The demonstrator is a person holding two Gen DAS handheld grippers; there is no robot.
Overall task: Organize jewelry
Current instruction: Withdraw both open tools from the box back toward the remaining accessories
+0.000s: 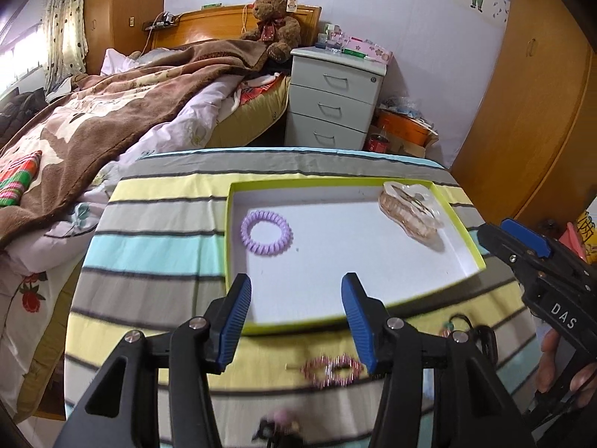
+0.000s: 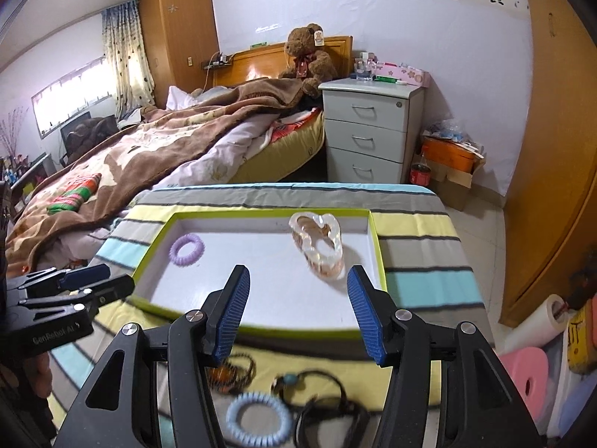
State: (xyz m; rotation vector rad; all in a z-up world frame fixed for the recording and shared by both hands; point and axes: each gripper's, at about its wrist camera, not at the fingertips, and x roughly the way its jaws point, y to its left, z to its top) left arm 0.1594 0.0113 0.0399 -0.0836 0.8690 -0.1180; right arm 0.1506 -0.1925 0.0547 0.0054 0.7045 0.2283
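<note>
Both grippers spread, nothing pinched: left gripper (image 1: pixel 296 321), right gripper (image 2: pixel 298 313). Tray (image 1: pixel 462 231) holds purple coil hair tie (image 1: pixel 266 233) left, clear claw clip (image 1: pixel 408 211) far right

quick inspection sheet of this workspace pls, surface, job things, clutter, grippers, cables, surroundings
surface: striped cloth covers the table
job's things: tray holds a purple coil hair tie and a clear hair claw; outside it lie a blue coil tie, pink beaded clip and dark corded pieces
clutter: nothing seen
grippers: left gripper and right gripper both open, empty
cables: a cord by the headboard
surroundings: bed, teddy bear, drawer unit, wardrobe
</note>
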